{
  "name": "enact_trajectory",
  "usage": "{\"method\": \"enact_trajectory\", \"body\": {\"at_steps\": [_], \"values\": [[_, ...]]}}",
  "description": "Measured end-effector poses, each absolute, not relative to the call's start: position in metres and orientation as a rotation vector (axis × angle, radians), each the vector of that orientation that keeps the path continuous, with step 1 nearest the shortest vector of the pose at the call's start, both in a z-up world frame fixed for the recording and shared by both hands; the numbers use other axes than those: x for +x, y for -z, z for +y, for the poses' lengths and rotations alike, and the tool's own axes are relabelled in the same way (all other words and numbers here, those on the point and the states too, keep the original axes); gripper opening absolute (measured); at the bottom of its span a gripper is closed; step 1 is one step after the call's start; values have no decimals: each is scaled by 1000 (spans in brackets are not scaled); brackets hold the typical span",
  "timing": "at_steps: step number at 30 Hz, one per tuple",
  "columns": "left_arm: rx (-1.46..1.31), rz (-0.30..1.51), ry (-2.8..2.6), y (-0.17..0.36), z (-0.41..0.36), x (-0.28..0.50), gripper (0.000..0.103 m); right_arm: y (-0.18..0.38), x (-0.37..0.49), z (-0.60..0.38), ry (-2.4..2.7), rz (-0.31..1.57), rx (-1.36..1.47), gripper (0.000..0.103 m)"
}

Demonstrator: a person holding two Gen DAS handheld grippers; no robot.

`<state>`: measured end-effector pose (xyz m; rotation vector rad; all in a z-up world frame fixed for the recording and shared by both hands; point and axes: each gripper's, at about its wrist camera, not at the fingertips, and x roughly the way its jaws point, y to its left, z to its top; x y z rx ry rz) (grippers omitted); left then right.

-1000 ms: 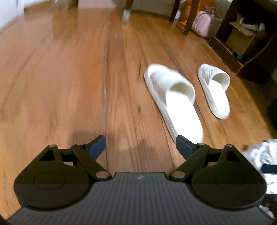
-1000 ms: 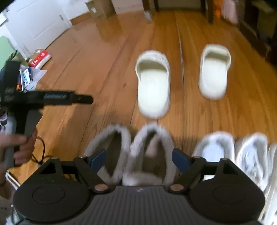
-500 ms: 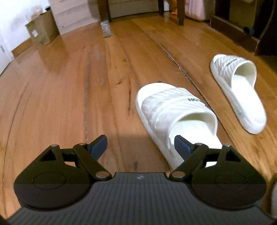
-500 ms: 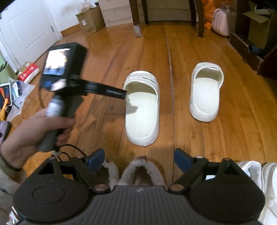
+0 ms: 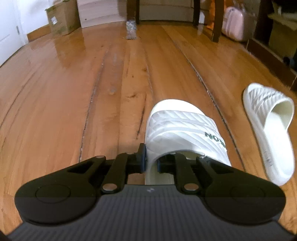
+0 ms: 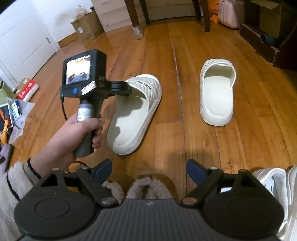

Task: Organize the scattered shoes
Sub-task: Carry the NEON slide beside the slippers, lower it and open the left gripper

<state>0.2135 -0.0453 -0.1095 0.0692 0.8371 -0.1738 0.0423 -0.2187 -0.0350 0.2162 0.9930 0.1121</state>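
Two white slide sandals lie on the wood floor. My left gripper (image 5: 150, 161) is shut on the left edge of the strap of the near white slide (image 5: 178, 129), one finger outside, one inside. In the right wrist view that slide (image 6: 135, 111) is tilted, with the left gripper (image 6: 122, 88) at its strap. The second white slide (image 5: 269, 126) lies flat to the right, also in the right wrist view (image 6: 217, 92). My right gripper (image 6: 148, 169) is open and empty above a pair of furry brown slippers (image 6: 146, 187).
White sneakers (image 6: 274, 183) sit at the lower right. Cardboard boxes (image 6: 87, 27), table legs (image 6: 206, 14) and a pink bag (image 6: 228, 13) stand at the back. A dark shelf (image 6: 269, 37) is at the right. Papers and packets (image 6: 16, 100) lie at the left.
My left gripper moved forward to the near slide and closed on its strap; the slide now tilts. The right gripper pulled back slightly and stays open.
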Motion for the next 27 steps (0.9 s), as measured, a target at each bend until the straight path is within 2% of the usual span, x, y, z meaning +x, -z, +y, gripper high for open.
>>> {"method": "enact_trajectory", "body": {"at_steps": [9, 13, 16, 21, 27], "values": [[24, 832, 159, 55, 22, 155, 11, -13, 13, -199, -175, 943, 161, 90], [-60, 854, 185, 34, 67, 114, 11, -27, -18, -194, -202, 970, 269, 90], [-85, 884, 201, 29, 88, 77, 11, -33, -42, -183, -258, 1050, 312, 90], [-110, 899, 189, 38, 114, 18, 11, -49, -74, -169, -253, 1058, 234, 90], [-90, 904, 129, 52, 140, -13, 12, -50, -94, -159, -231, 1112, 224, 90]]}}
